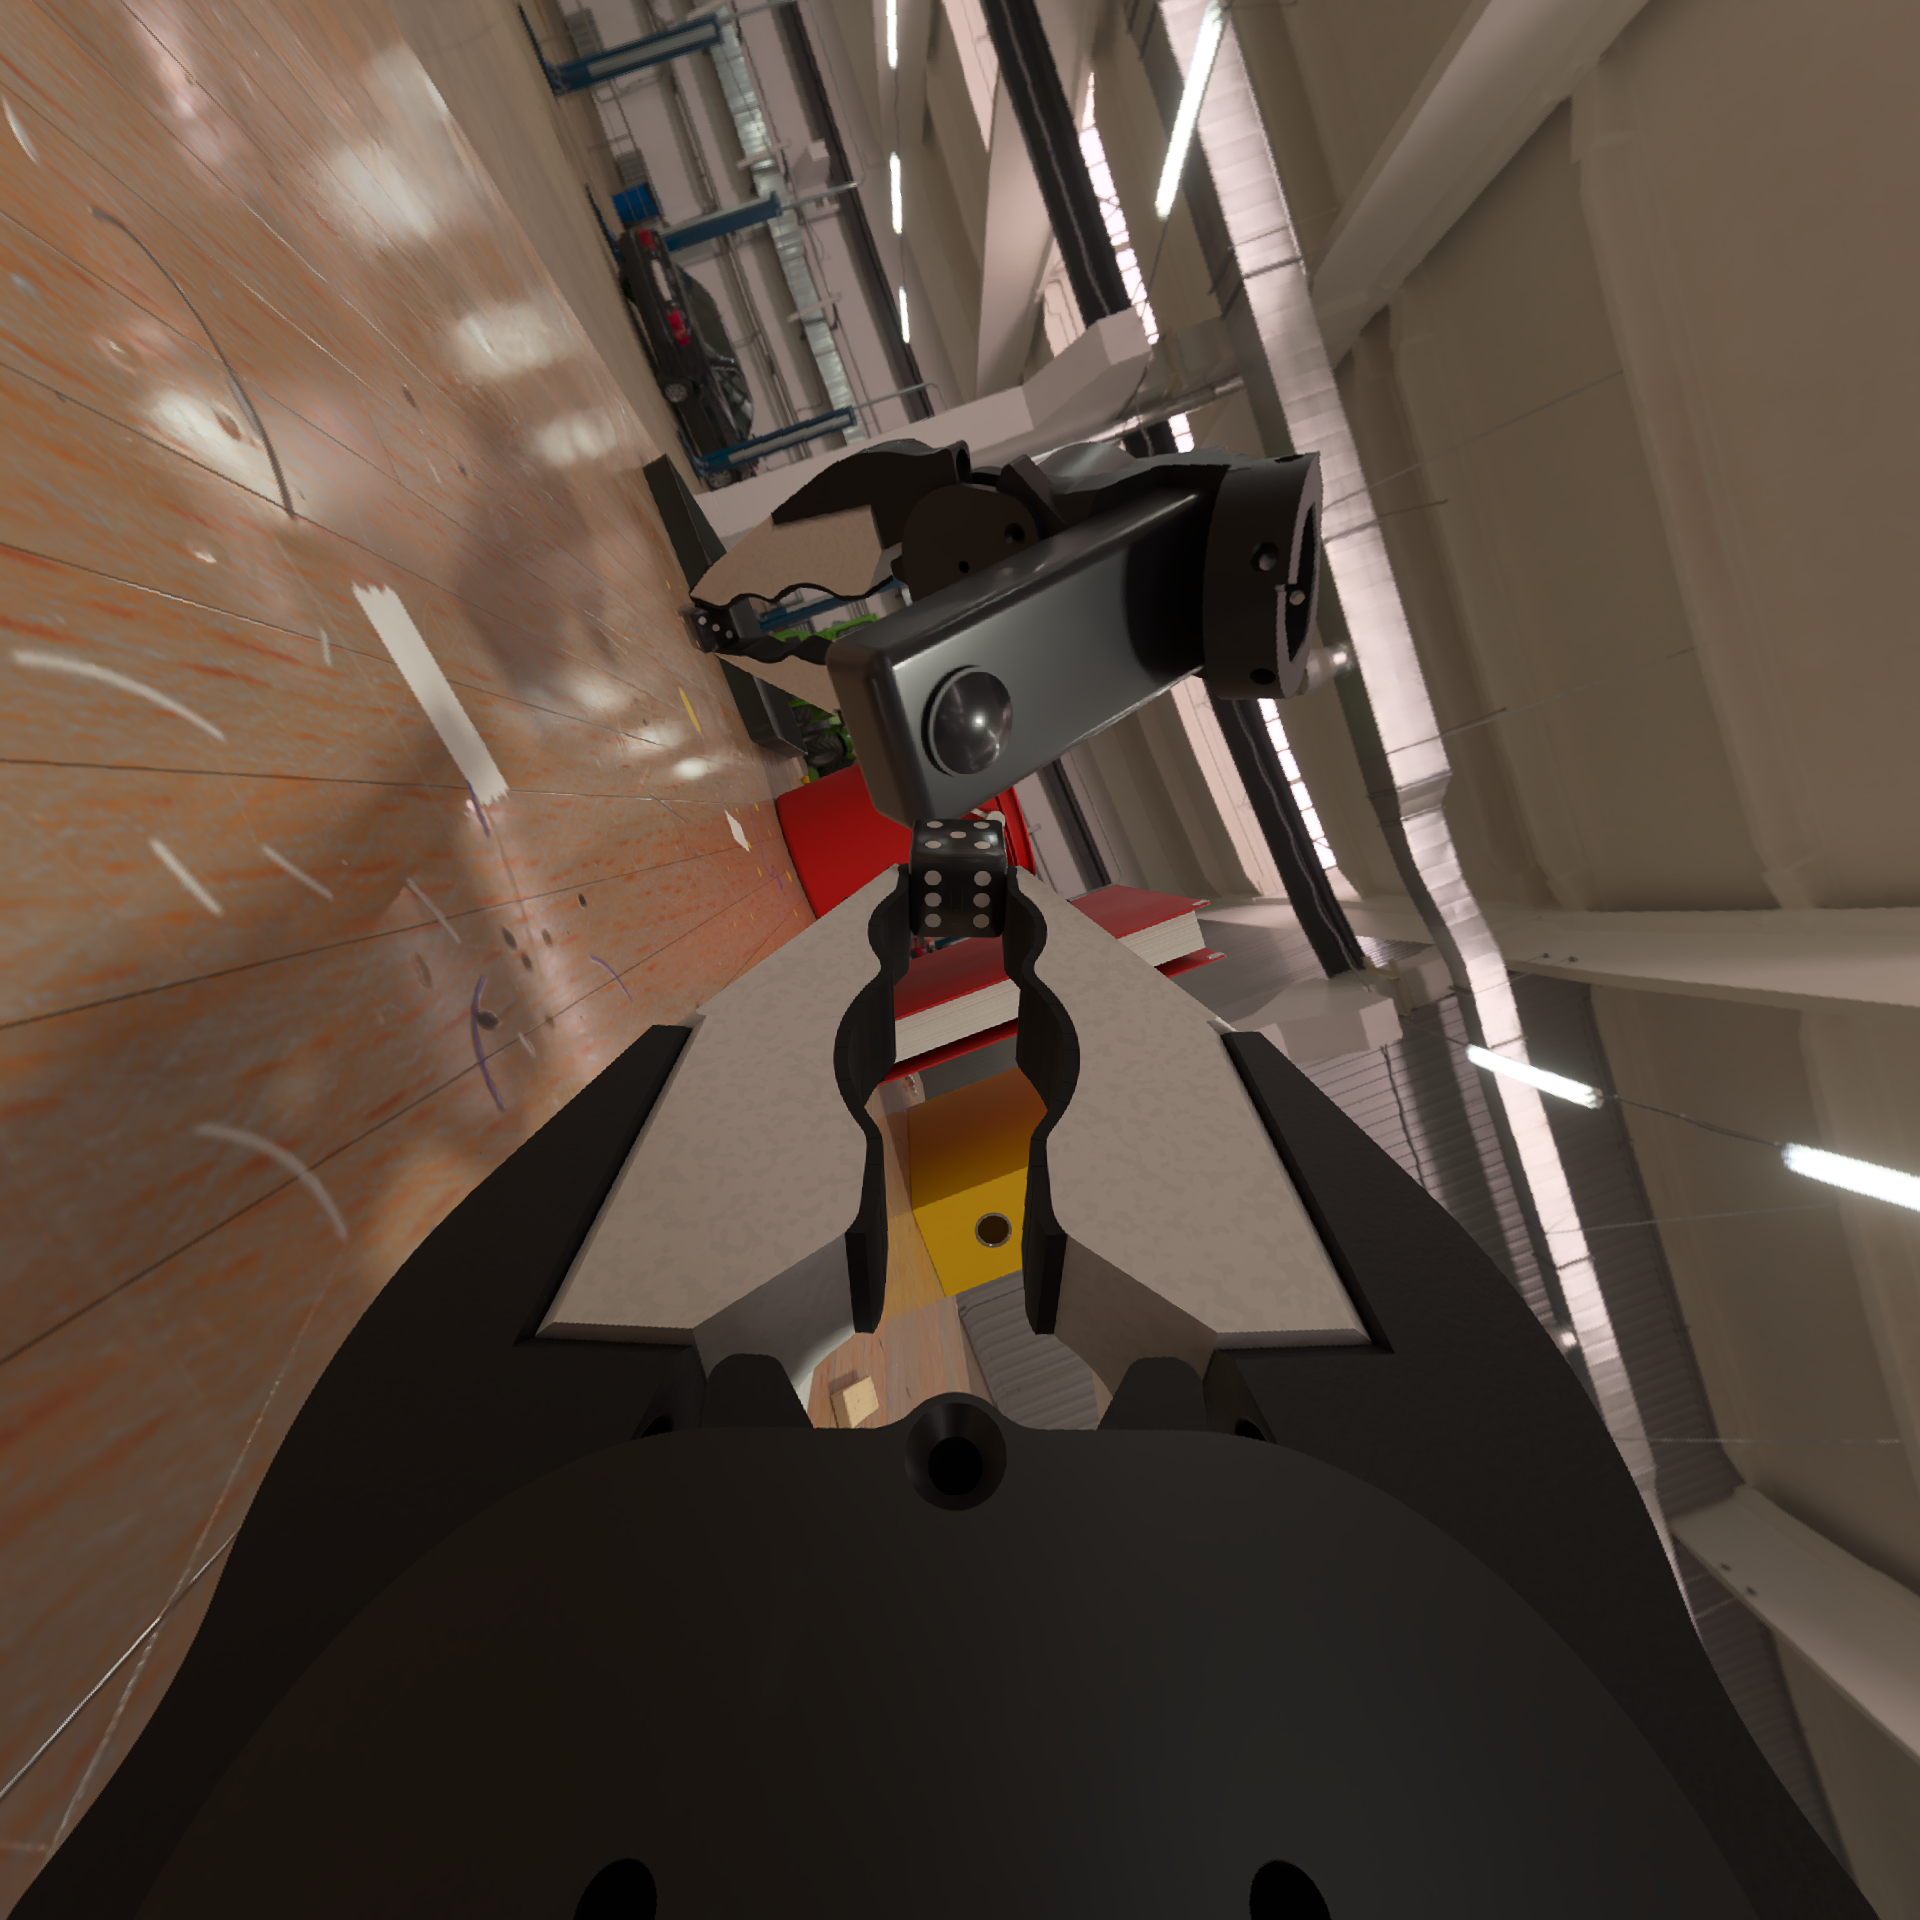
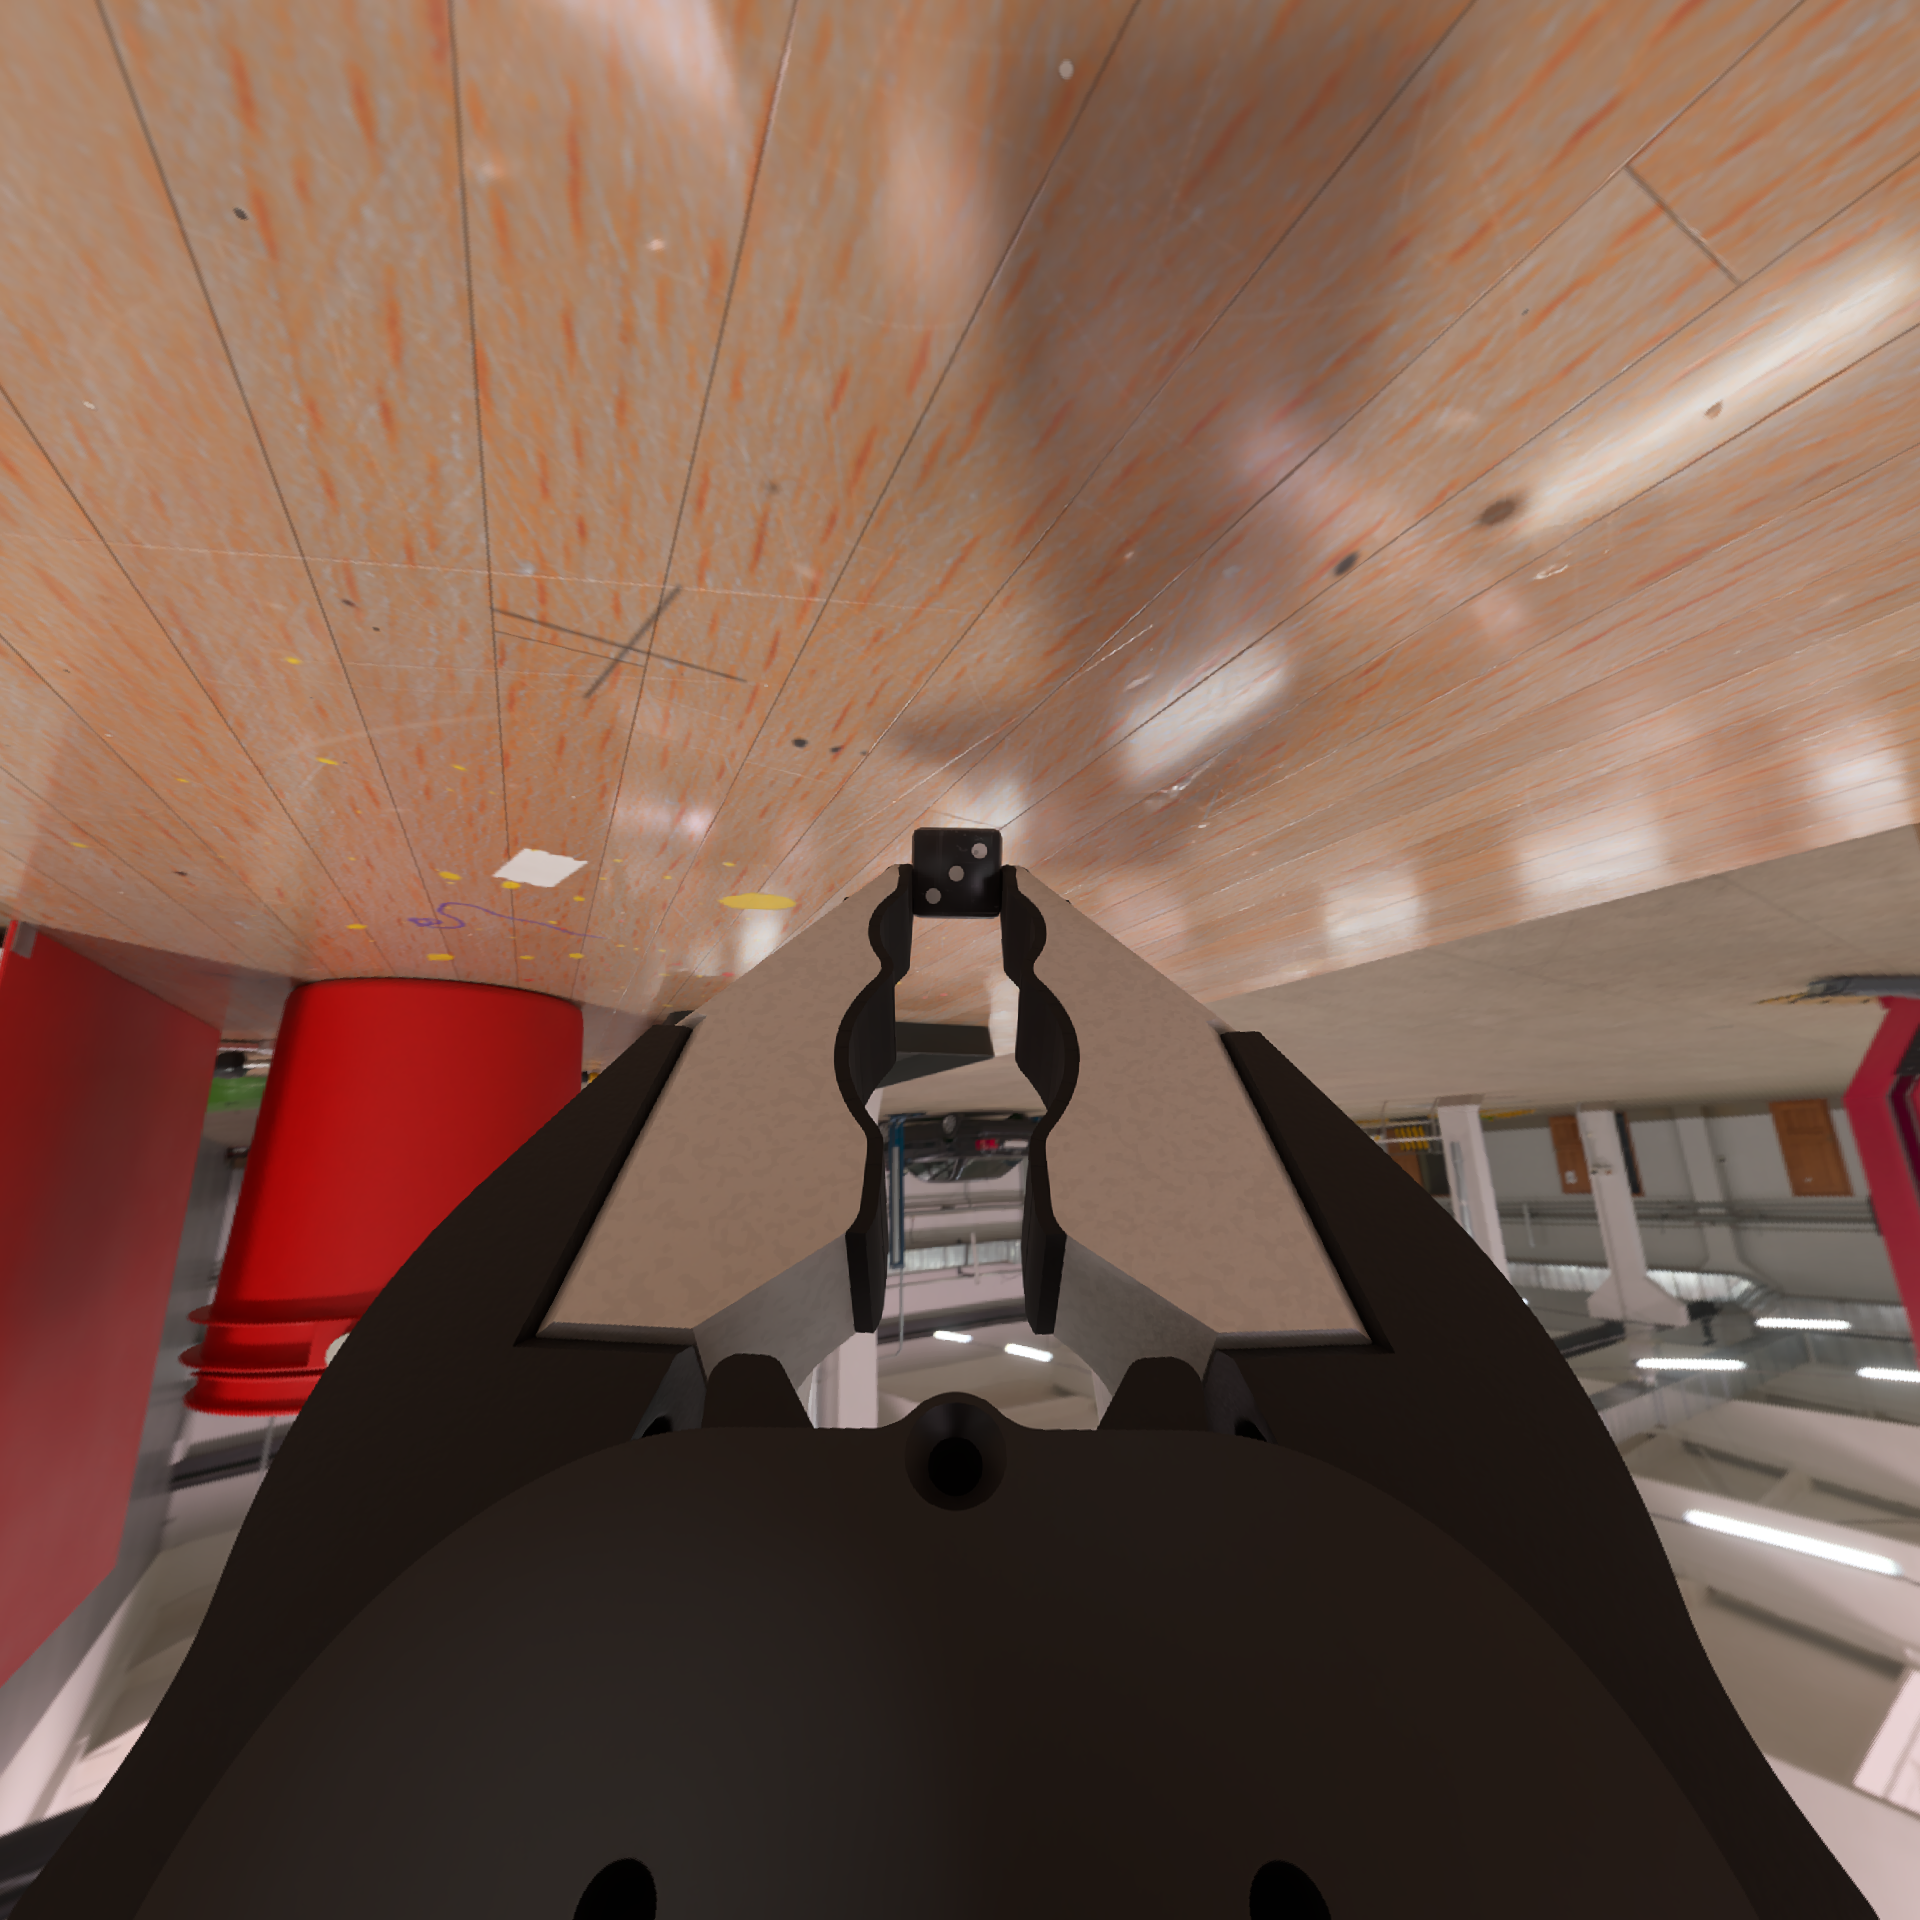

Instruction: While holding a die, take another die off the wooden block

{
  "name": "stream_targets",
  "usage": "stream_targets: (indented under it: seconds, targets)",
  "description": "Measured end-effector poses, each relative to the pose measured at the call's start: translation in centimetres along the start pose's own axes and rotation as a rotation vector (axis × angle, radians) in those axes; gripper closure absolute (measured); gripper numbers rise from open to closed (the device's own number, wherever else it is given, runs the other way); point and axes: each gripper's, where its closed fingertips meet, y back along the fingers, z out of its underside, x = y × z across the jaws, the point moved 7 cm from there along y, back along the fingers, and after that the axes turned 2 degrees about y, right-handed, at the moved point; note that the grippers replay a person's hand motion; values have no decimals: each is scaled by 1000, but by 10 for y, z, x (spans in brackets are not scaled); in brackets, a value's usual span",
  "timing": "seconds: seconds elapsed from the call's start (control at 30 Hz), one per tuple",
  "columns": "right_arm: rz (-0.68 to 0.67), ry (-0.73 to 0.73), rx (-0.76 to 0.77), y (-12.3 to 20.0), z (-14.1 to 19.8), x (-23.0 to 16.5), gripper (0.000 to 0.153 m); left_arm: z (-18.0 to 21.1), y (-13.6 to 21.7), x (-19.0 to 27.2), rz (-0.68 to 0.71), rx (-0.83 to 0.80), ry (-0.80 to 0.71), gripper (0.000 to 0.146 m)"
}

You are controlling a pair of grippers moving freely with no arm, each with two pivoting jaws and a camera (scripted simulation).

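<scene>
A: Left wrist view: the left gripper [image 1: 956, 894] pinches a black die [image 1: 956, 881] with white pips between its fingertips, jaws narrowed to the die's width. Anything cut off?

B: Plenty. The die's upper edge touches the right gripper's grey camera housing [image 1: 1023, 665] in the frame; whether they truly meet, I cannot tell. Behind the fingers, a red book [image 1: 1132, 920] shows only in slivers, and a yellow block with a round hole [image 1: 977, 1195] appears just through the gap, at six o'clock from the die.

A: And the right gripper [image 1: 717, 629]?

B: Seen from behind at eleven o'clock from the die, tilted across the frame, fingers pointing toward the wooden tabletop [image 1: 208, 727]. A second die [image 1: 709, 623] sits at their tips, small and hard to read.

A: Its own camera?

B: Clearer. The right gripper [image 2: 956, 894] clamps the second die [image 2: 956, 871], jaws closed to its width, held clear of the tabletop [image 2: 935, 364]. A red cylinder [image 2: 405, 1164] stands at eight o'clock, its base cut by the gripper body.

A: Any legible writing?

B: Only purple scribbles on the tabletop, unreadable.
</scene>
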Motion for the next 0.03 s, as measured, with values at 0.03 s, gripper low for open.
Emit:
stream_targets:
  seconds: [0.03]
  targets:
    - [-8,-8,-10,0,0,1,136,0,0,0,3,2,0,130]
